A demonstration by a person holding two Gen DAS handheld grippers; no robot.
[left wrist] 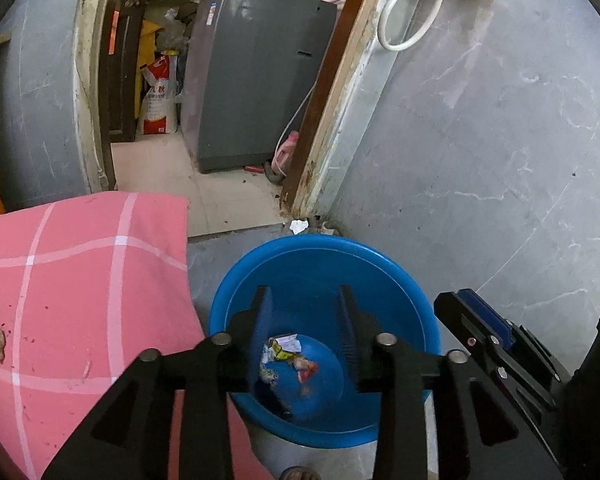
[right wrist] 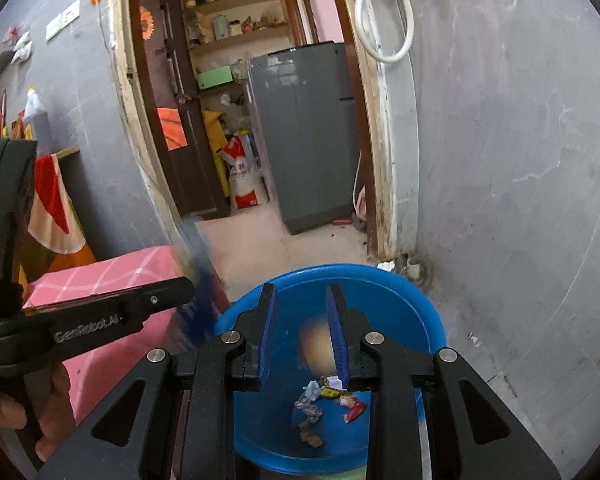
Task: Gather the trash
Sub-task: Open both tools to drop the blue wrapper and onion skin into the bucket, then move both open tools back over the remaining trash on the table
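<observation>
A blue plastic basin (left wrist: 380,257) (right wrist: 384,277) stands on the floor by the grey wall. Several crumpled wrappers and paper scraps (left wrist: 288,356) (right wrist: 328,400) lie in its bottom. My left gripper (left wrist: 304,300) hangs over the basin, open, with nothing between its pads. My right gripper (right wrist: 301,308) is over the same basin with its jaws apart. A blurred tan thing (right wrist: 315,344) shows between them, close to the right pad and clear of the left pad. In the left wrist view the right gripper (left wrist: 466,300) sits at the basin's right rim.
A pink checked cloth (left wrist: 80,280) with crumbs covers a surface left of the basin. Behind is a doorway with a grey appliance (left wrist: 260,72) and sacks. A white scrap (left wrist: 300,226) lies on the floor by the door frame. A hand (right wrist: 52,400) holds the left gripper's handle.
</observation>
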